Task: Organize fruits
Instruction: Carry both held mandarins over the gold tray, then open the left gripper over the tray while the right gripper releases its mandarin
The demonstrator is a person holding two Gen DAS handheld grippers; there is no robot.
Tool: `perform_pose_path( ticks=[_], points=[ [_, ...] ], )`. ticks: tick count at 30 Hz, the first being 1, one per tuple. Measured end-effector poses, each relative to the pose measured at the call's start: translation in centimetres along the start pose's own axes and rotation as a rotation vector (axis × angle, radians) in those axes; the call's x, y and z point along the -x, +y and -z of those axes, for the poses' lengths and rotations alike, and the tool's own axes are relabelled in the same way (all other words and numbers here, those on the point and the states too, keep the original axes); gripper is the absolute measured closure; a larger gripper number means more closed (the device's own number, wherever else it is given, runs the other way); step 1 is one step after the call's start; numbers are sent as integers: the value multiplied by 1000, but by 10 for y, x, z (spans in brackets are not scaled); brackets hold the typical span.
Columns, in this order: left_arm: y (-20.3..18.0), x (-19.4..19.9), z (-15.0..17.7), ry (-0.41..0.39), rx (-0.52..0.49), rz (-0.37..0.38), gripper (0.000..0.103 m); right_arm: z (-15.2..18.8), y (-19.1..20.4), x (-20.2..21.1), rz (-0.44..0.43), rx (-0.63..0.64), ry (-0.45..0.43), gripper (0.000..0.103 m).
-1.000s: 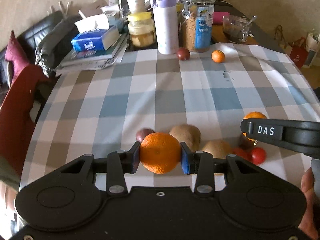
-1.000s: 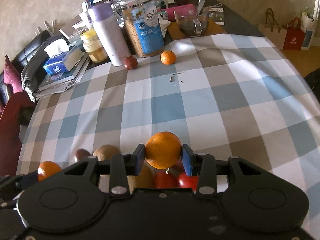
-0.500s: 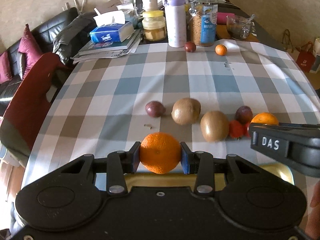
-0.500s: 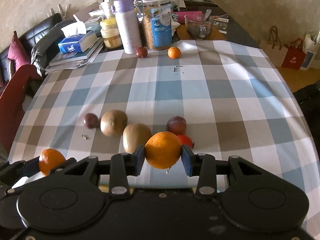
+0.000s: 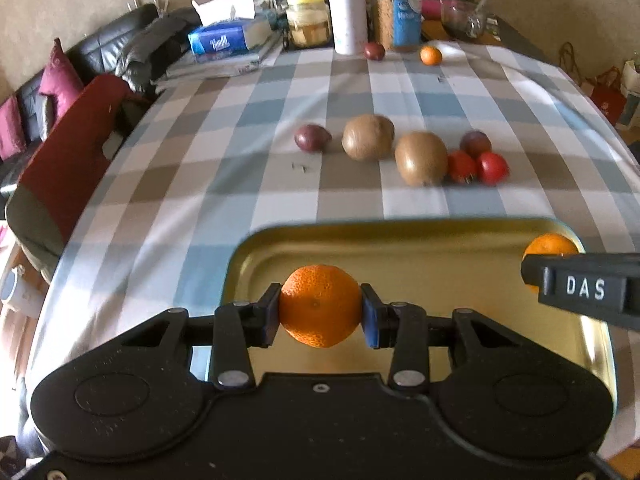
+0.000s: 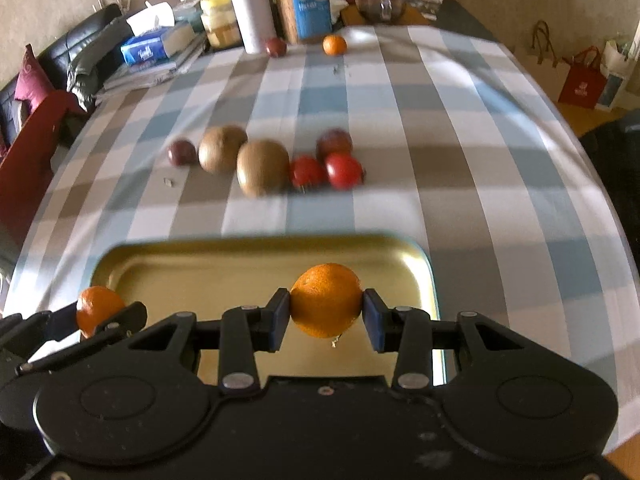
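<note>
Both grippers have pulled back toward the near table edge over the last second; the gold tray (image 5: 400,236), out of sight a second ago, now fills the near field under both tools. Judged: carry is done and drop-off is next.

Left gripper (image 5: 320,316) is clamped on an orange (image 5: 320,306), pads pressed to both its sides, hanging over the tray's left part. Right gripper (image 6: 326,314) is clamped on a second orange (image 6: 326,300), over the tray's right part, a bit of stem hanging under it. Whether either orange touches the tray floor, cannot tell. Tray holds no other fruit in view.

Beyond the tray, on the checked tablecloth (image 6: 460,128): two kiwis (image 5: 420,158), two red tomatoes (image 5: 478,168), two dark plums (image 5: 313,138), loosely grouped, untouched. Far end: small mandarin (image 5: 431,56) and another dark fruit (image 5: 374,51) near the jars.

Writing: "DAS" in white on the right tool's side, seen from the left wrist. Blue tissue box (image 5: 224,42) has script lettering, too blurred to read. Blue jar label (image 6: 310,12) is unreadable.
</note>
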State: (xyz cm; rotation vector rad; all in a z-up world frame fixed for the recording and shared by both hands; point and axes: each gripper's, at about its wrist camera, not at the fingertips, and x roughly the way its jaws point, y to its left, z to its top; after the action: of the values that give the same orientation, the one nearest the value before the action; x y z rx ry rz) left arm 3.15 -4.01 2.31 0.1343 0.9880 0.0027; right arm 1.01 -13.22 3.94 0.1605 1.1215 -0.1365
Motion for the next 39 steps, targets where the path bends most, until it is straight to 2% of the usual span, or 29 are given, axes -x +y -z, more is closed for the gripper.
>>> perform_pose_path(
  ticks=[7,13,18,24,31,39],
  points=[
    [-12,21,22,28,-54,74,55,33,-11,16,-11,4,43,62],
    [-24,28,39,86,-98,123,55,51,-23,27,-20,-1,81,62],
    [-26,27,47,100,-112,117,54,59,-29,34,-7,4,85,61],
    [-22,27,32,43,-102,94,54,46,-29,42,-2,1,17,61],
    [-15,29,24,-9,-101,66,54,40,-32,35,14,-12,35,61],
    [-17,24,24,32,-116,84,53,39,-36,34,-19,-54,101,61]
  ],
)
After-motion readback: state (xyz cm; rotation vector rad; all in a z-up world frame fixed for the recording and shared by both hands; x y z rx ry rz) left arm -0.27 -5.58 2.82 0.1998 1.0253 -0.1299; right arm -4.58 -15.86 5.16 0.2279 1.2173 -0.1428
